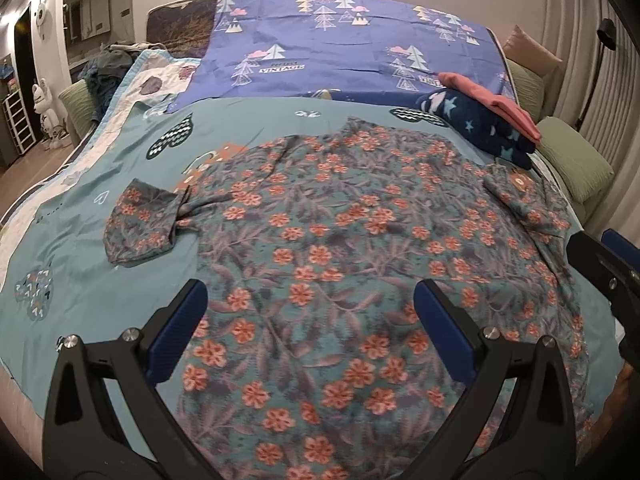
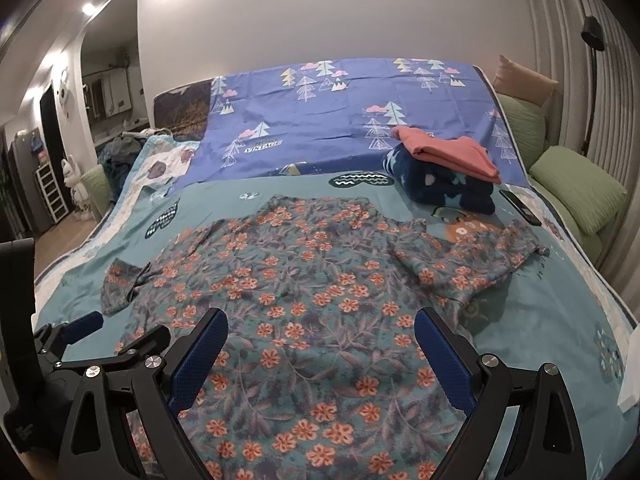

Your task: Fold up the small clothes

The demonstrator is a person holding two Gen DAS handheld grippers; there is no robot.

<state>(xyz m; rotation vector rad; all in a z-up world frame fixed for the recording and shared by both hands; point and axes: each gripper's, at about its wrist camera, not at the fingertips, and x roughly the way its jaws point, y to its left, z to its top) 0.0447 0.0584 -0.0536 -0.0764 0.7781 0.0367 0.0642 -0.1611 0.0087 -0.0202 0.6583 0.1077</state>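
A teal garment with orange flowers point(image 1: 340, 248) point(image 2: 312, 300) lies spread flat on the bed, short sleeves out to left point(image 1: 140, 224) and right point(image 2: 468, 264). My left gripper point(image 1: 310, 304) hovers open above its lower hem, blue pads wide apart, nothing between them. My right gripper point(image 2: 320, 332) also stands open over the garment's lower middle. The right gripper shows at the right edge of the left wrist view point(image 1: 604, 268); the left gripper shows at the lower left of the right wrist view point(image 2: 100, 340).
A folded stack sits at the back right: a navy star-print fleece point(image 2: 444, 188) with a pink garment point(image 2: 448, 152) on top. A dark phone point(image 2: 520, 208) lies beside it. Green cushions point(image 2: 576, 188) line the right edge; a clothes heap point(image 1: 108, 68) sits far left. The teal bedsheet point(image 1: 80, 264) is bare at left.
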